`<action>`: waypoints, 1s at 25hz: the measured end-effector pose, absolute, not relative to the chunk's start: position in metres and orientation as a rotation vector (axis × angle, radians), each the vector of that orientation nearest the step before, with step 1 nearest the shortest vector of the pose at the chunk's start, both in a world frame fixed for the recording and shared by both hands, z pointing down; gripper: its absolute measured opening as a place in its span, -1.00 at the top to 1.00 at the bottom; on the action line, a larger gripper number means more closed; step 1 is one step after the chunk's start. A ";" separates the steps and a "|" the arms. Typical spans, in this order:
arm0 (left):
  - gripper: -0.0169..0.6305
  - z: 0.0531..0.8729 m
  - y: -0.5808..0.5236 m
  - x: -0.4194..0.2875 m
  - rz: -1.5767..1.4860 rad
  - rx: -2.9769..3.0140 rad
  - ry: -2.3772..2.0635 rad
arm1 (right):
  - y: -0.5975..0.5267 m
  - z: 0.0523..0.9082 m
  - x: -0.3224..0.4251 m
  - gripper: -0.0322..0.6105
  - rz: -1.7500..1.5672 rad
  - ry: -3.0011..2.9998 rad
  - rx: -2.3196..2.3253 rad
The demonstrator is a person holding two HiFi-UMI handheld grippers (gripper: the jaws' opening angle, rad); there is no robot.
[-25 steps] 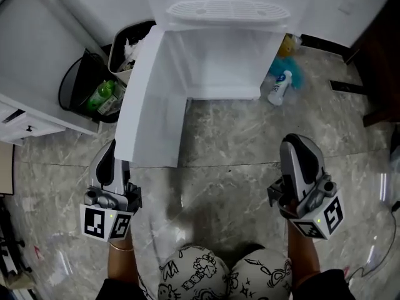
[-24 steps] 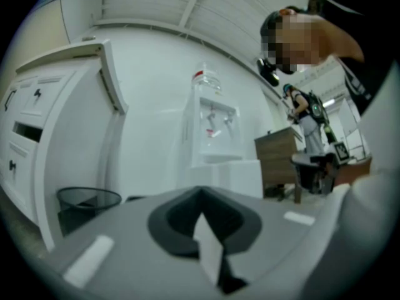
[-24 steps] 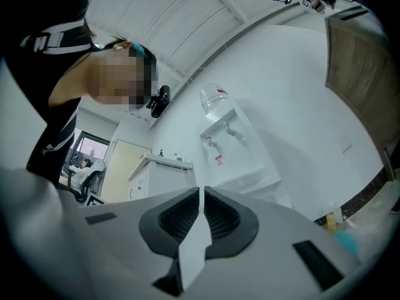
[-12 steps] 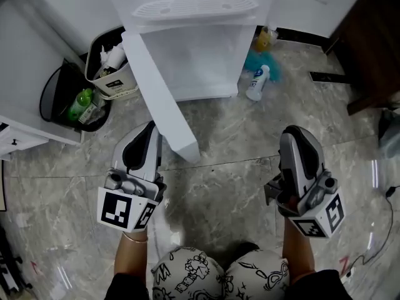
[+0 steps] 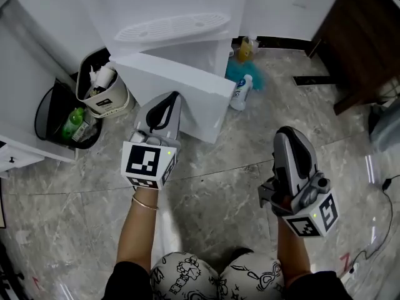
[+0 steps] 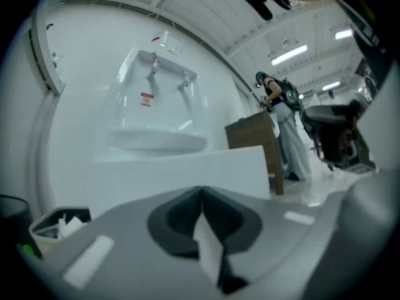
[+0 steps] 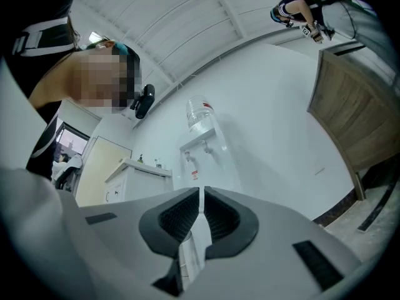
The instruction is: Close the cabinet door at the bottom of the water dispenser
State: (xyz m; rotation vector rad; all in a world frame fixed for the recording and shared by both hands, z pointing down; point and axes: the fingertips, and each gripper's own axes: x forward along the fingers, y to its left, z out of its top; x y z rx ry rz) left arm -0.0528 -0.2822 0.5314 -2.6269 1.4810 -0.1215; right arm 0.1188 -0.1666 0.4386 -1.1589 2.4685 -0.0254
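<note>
Left gripper at a half-shut cabinet door under a water dispenser

The white cabinet door (image 5: 201, 102) stands upright at the foot of the water dispenser (image 5: 169, 5). It is ajar. Its top edge runs from the hinge side on the left, near a white bin (image 5: 100, 95), out to the free edge on the right, which angles toward the person. The left gripper (image 5: 167, 102) reaches forward on an outstretched arm, jaws clenched on nothing, its tip at the door's outer face and seemingly touching it. The right gripper (image 5: 289, 135) hangs back over the marble floor (image 5: 219, 186), well apart from the door, pointing forward, jaws likewise pressed together and empty.
</note>
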 end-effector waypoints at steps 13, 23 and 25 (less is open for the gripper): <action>0.94 0.533 -0.366 -0.025 -0.107 -2.668 1.581 | -0.178 0.445 0.125 0.85 -0.074 2.447 -1.167; 0.94 0.547 -0.382 -0.041 -0.123 -2.690 1.659 | -0.186 0.450 0.124 0.85 -0.088 2.446 -1.163; 0.94 0.548 -0.375 -0.037 -0.144 -2.687 1.618 | -0.187 0.451 0.122 0.84 -0.082 2.449 -1.165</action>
